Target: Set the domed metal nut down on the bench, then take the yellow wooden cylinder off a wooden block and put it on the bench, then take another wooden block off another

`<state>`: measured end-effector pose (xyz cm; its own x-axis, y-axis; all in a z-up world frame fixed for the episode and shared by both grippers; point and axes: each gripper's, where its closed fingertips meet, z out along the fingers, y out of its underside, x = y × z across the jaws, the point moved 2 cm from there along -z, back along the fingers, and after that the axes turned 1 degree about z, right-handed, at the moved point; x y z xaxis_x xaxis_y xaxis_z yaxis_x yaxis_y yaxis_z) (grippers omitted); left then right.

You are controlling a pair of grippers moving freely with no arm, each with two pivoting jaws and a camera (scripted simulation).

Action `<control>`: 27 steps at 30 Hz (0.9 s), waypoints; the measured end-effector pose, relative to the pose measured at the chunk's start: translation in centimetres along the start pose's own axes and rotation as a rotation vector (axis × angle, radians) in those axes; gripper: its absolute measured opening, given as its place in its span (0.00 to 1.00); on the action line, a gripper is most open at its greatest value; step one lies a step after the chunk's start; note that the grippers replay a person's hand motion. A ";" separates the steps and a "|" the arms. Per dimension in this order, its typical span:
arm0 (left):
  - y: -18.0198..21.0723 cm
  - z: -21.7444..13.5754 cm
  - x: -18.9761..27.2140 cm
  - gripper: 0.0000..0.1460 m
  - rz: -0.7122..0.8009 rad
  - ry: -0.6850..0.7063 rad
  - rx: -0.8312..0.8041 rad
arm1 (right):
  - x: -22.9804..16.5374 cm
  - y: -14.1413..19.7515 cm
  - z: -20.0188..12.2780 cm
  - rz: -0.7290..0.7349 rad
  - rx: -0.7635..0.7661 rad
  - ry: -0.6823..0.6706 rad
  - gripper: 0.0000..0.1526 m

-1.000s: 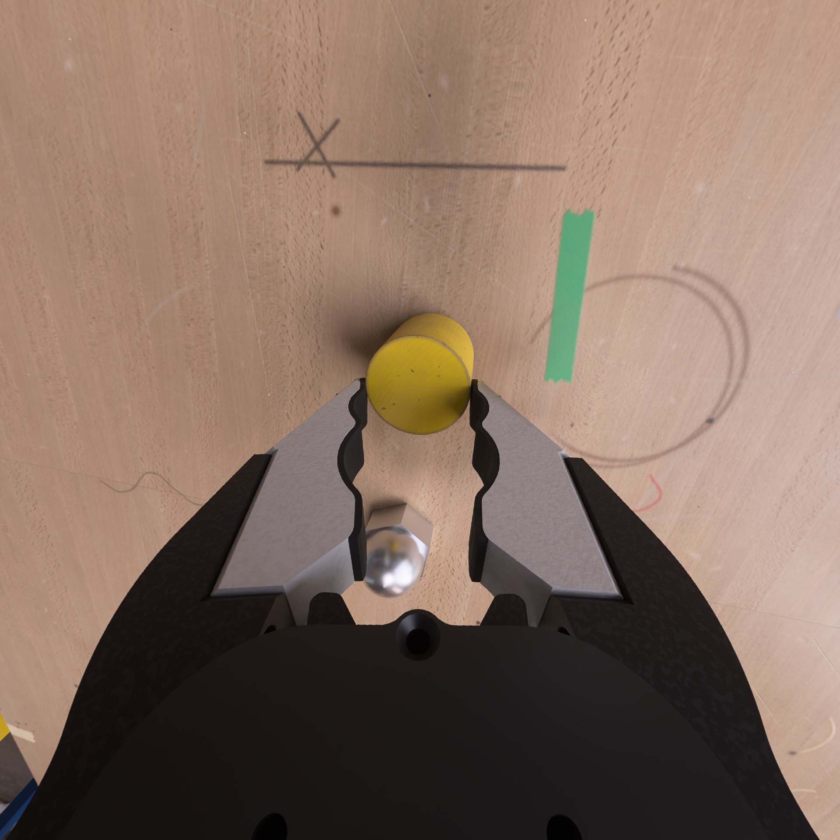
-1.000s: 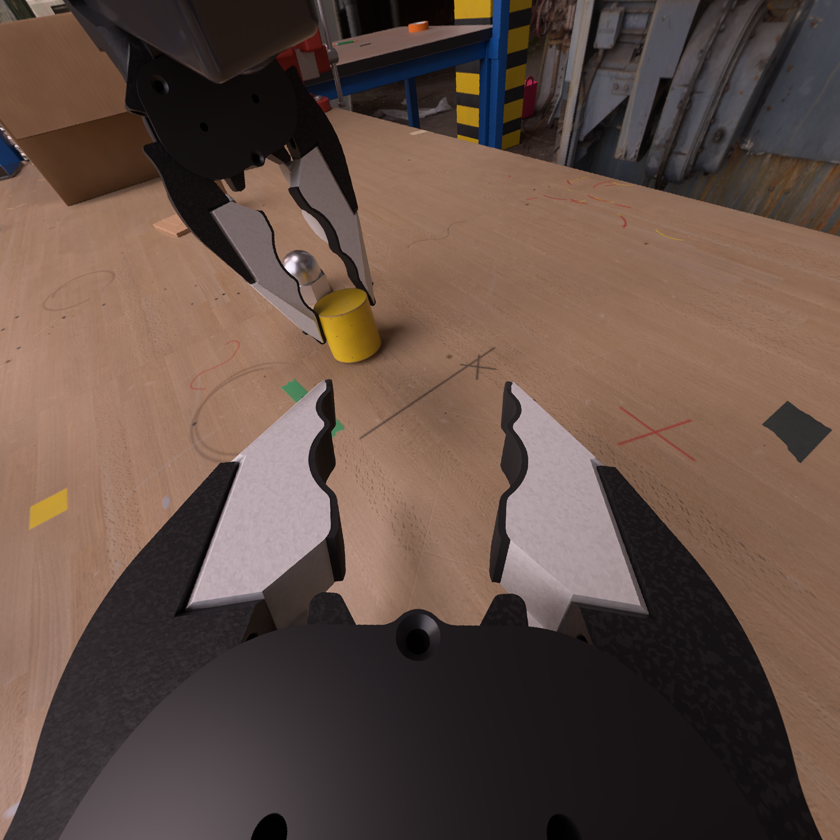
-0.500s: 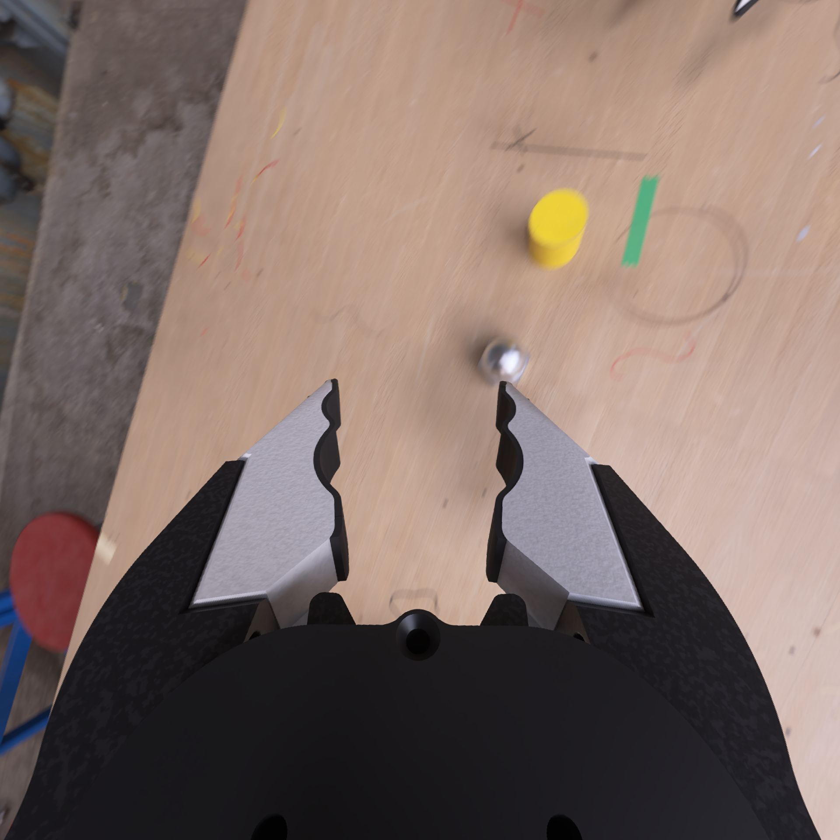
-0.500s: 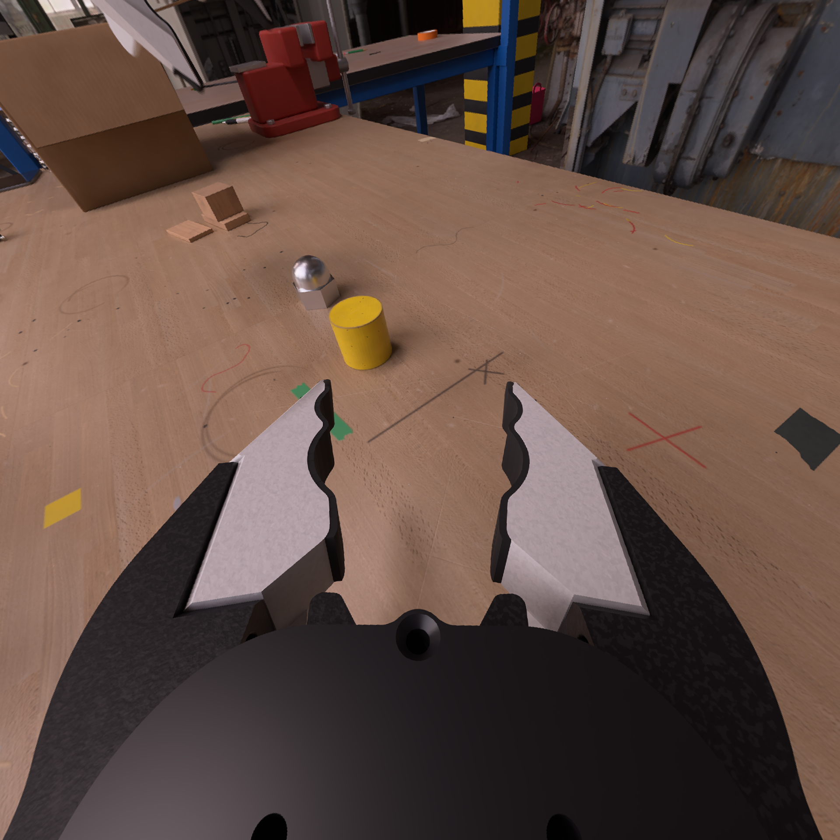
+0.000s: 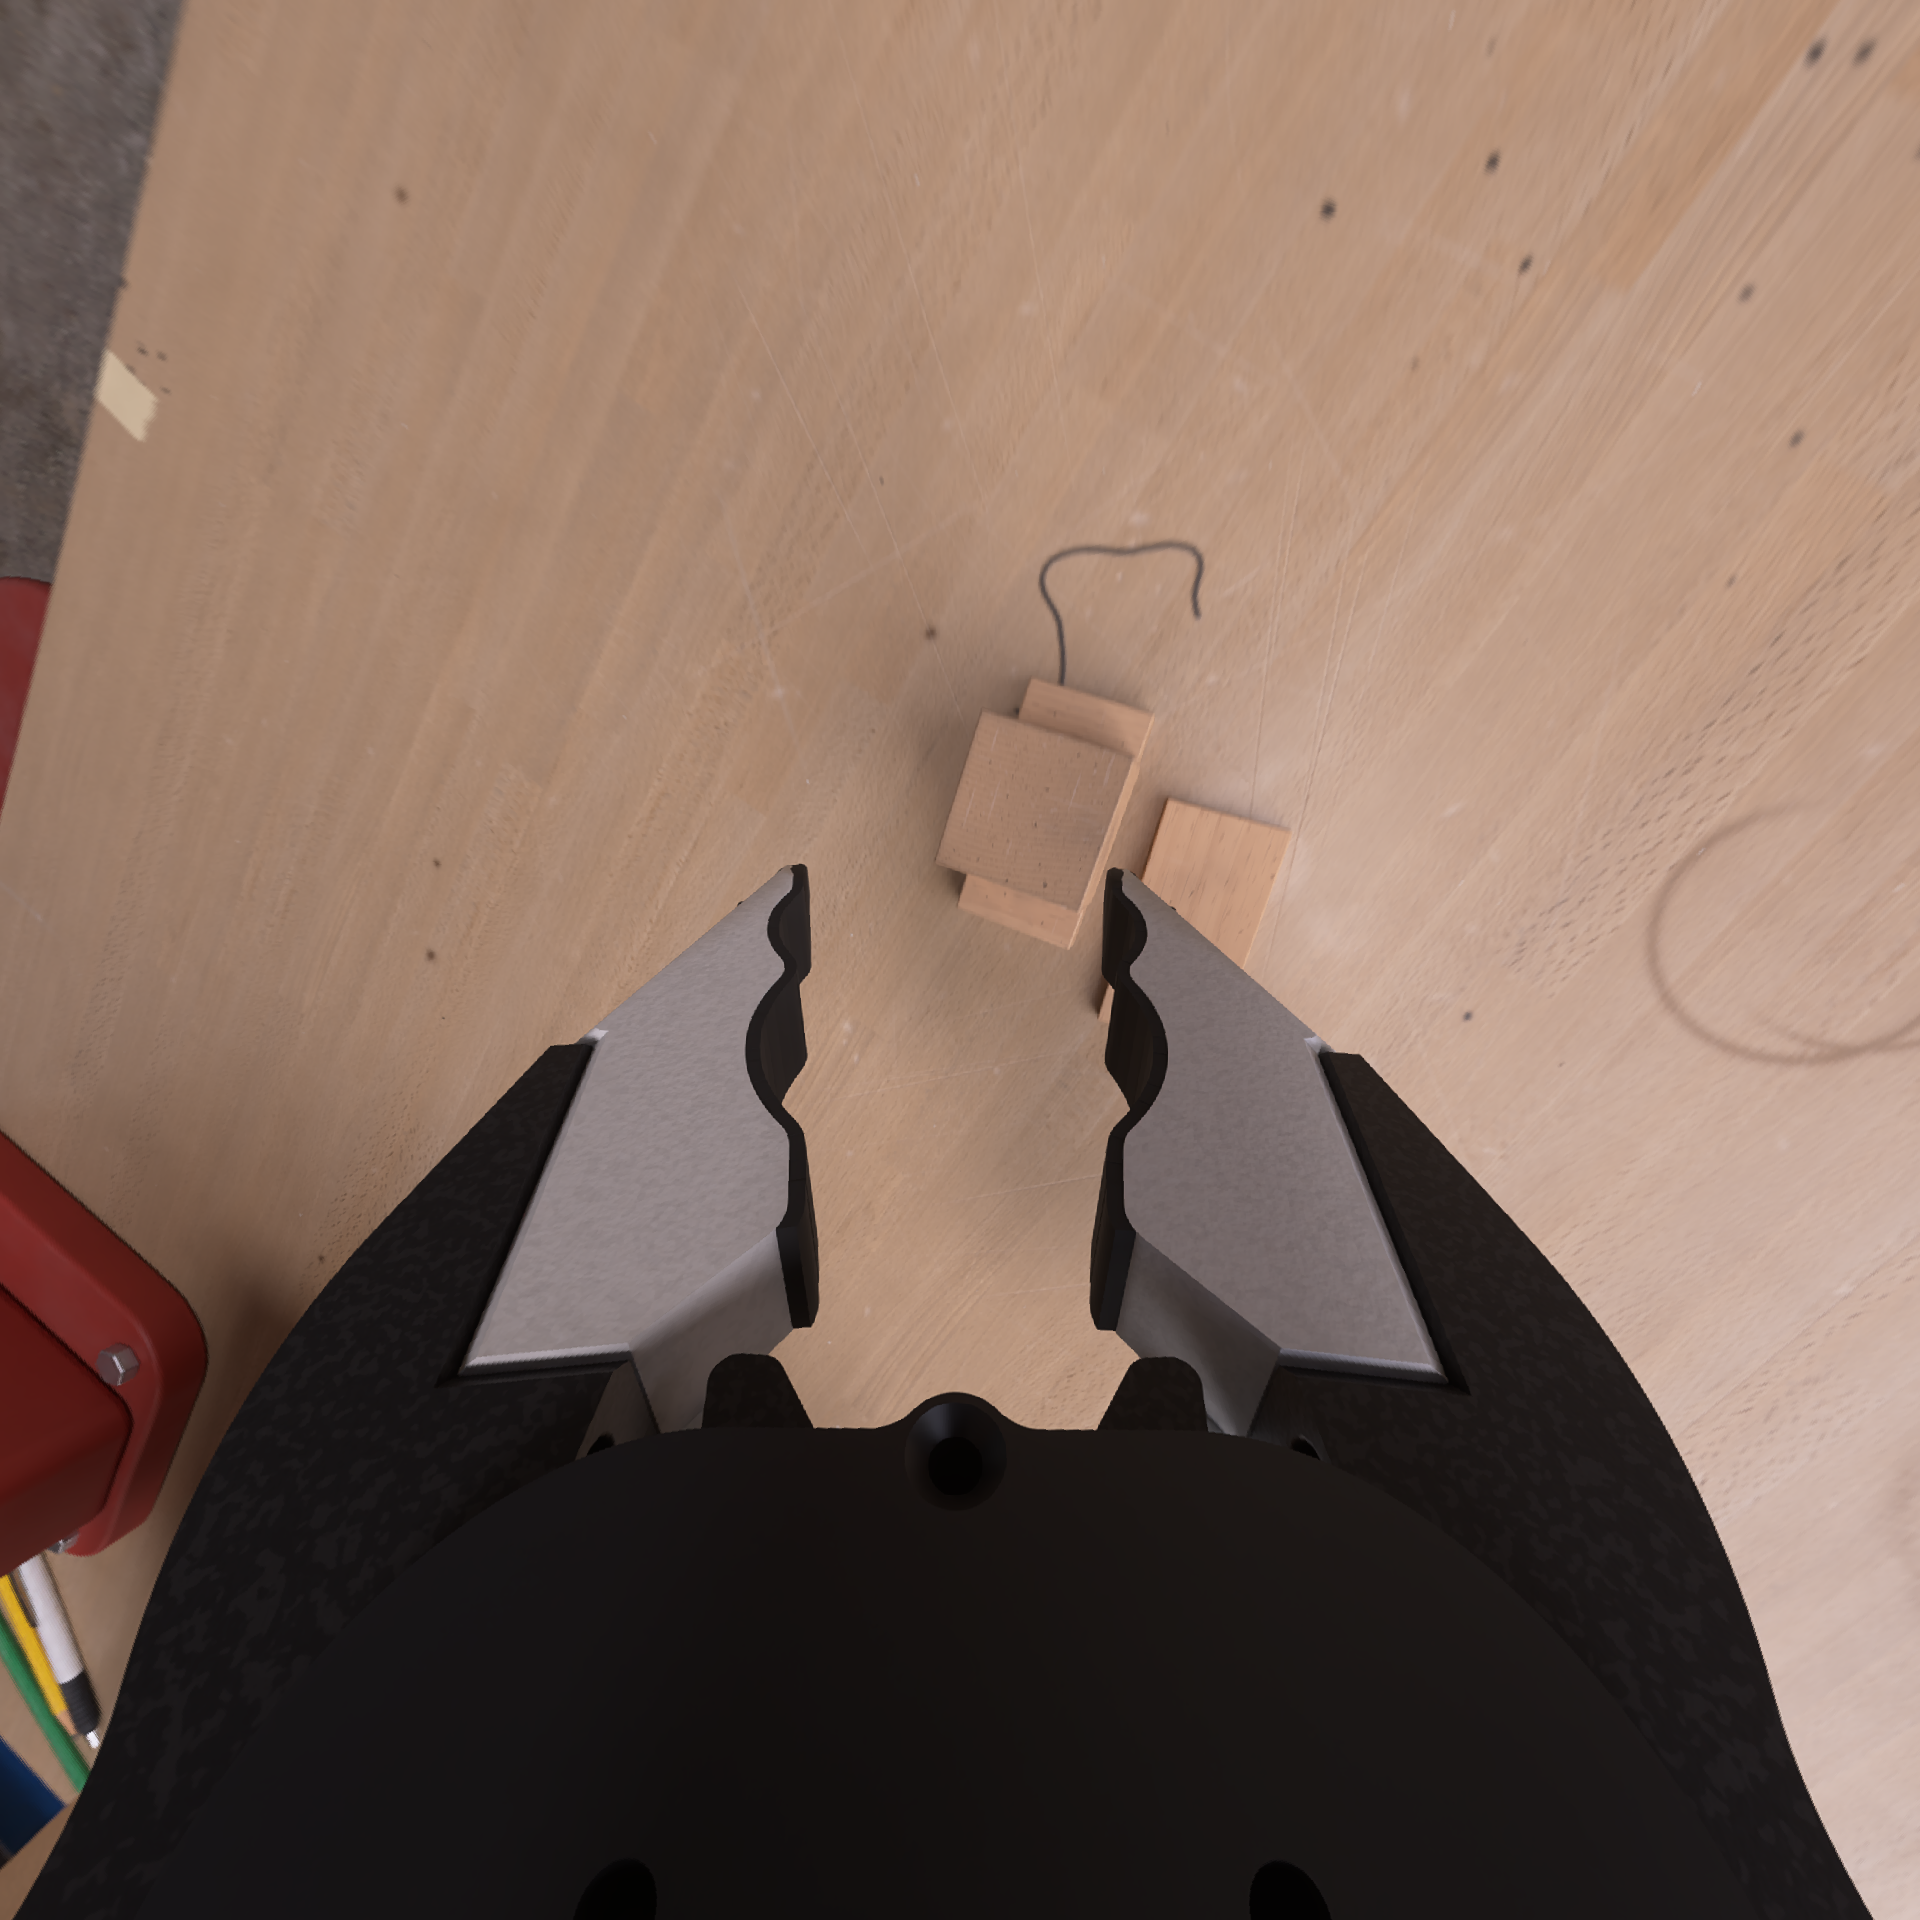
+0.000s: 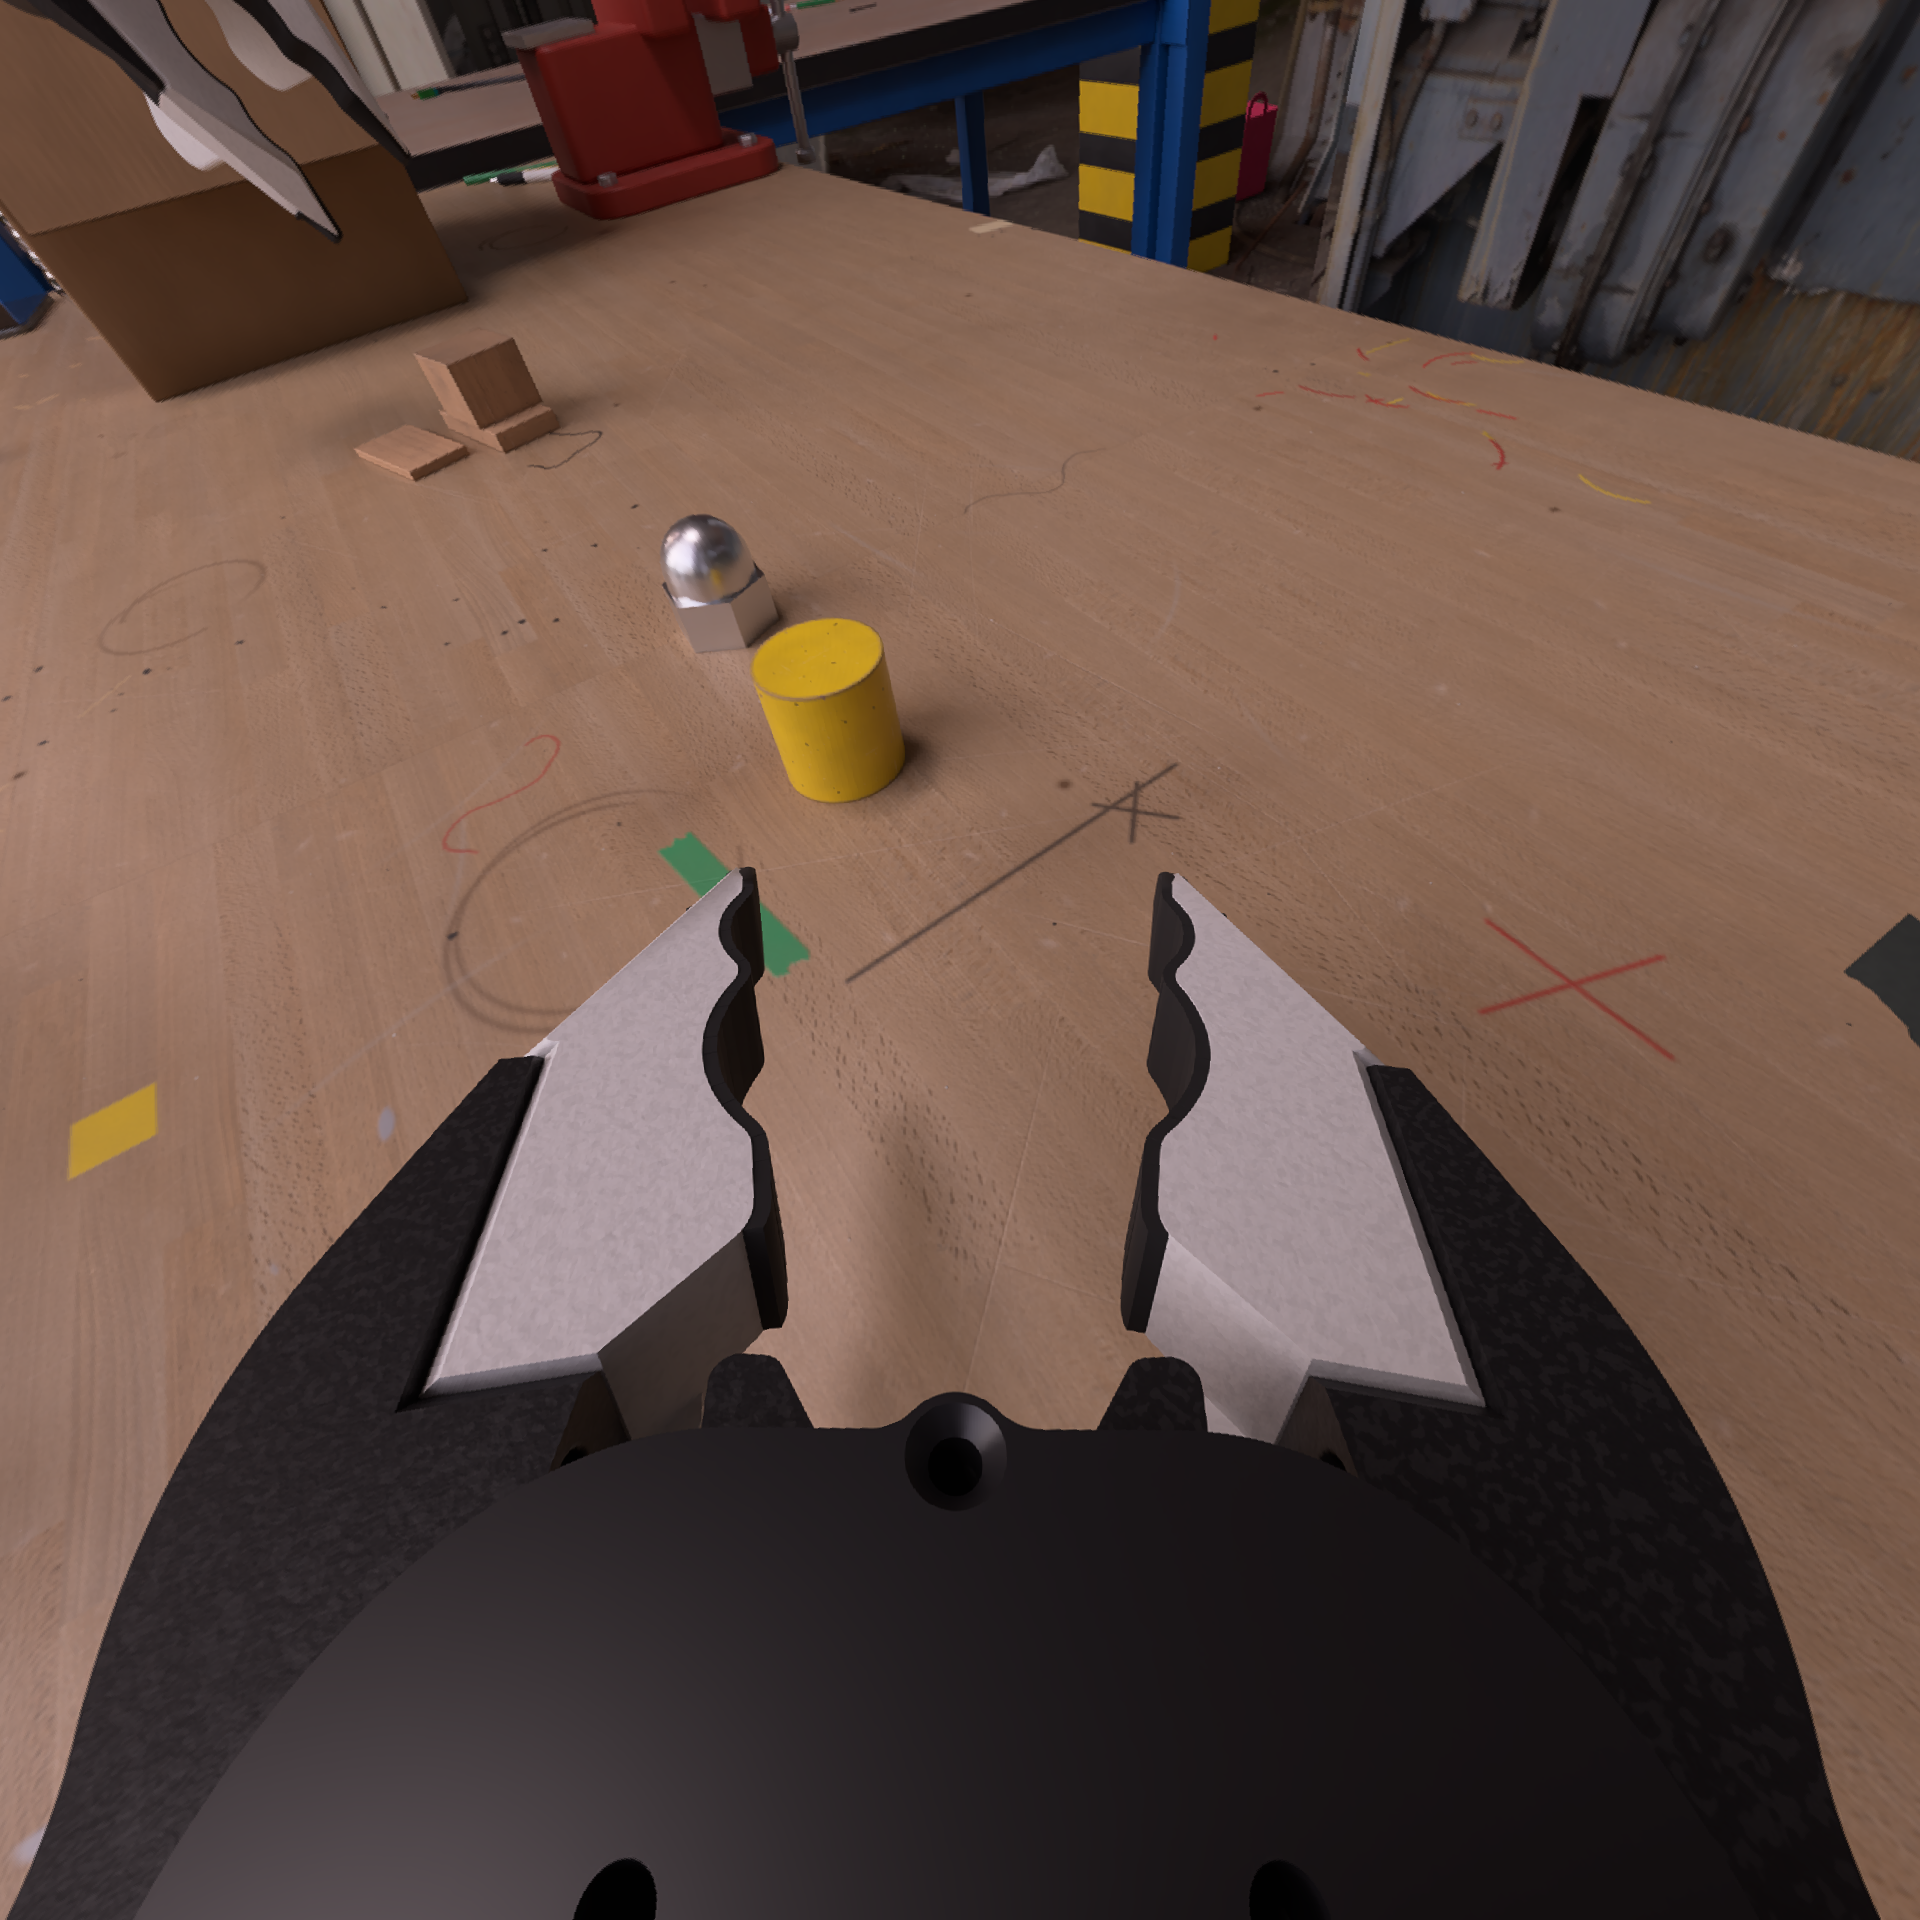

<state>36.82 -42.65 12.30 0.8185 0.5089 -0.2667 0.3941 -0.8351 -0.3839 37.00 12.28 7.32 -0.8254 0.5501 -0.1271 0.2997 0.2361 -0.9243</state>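
- Left wrist view shows the left gripper (image 5: 956,883) with its fingers (image 5: 665,1122) spread and nothing between them; a second ago those same fingers flanked the yellow wooden cylinder, so the release is done and the gripper has swung away across the desk (image 5: 520,468).
- Just beyond the fingertips in that view now lies the block stack: a thick wooden block (image 5: 1034,805) sitting on a thin flat block (image 5: 1091,717) whose ends poke out at both sides, with a second thin block (image 5: 1216,868) lying on the desk just beside them, partly hidden by the right-hand finger.
- The gripper looks down on the stack from above and is not touching it; the thick block sits slightly right of the gap's centre line.
- Right wrist view shows the right gripper (image 6: 956,883) likewise released and empty, hovering over the desk, unmoved across the last second.
- Farther out in that view the yellow wooden cylinder (image 6: 829,709) stands upright on the desk, with the domed metal nut (image 6: 717,582) just behind it, dome up, the two very near each other.
- I judge the first two steps finished, and the third begun: the left gripper is lining up on the thick block, which needs a small shift rightward and a descent before closing.
- A red vise (image 6: 655,94) and a cardboard box (image 6: 239,239) stand at the desk's far end, well apart from the work.
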 end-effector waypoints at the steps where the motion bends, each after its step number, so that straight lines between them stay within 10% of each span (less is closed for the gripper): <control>1: 0.4 0.5 0.0 0.39 0.014 0.007 -0.016 | 0.1 0.1 0.0 0.002 -0.003 0.002 0.49; 20: 1.8 7.7 1.8 0.36 0.286 0.049 -0.270 | 0.7 0.6 0.1 0.030 -0.010 0.001 0.50; 27: -0.3 3.9 1.1 0.33 0.221 0.039 -0.310 | 0.6 -0.4 -0.8 0.049 0.044 -0.013 0.50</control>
<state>35.93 -41.01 8.68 0.9109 0.3064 -0.2765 0.3095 -0.9503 -0.0337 36.74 13.16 7.85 -0.8167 0.5493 -0.1768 0.3185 0.1735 -0.9319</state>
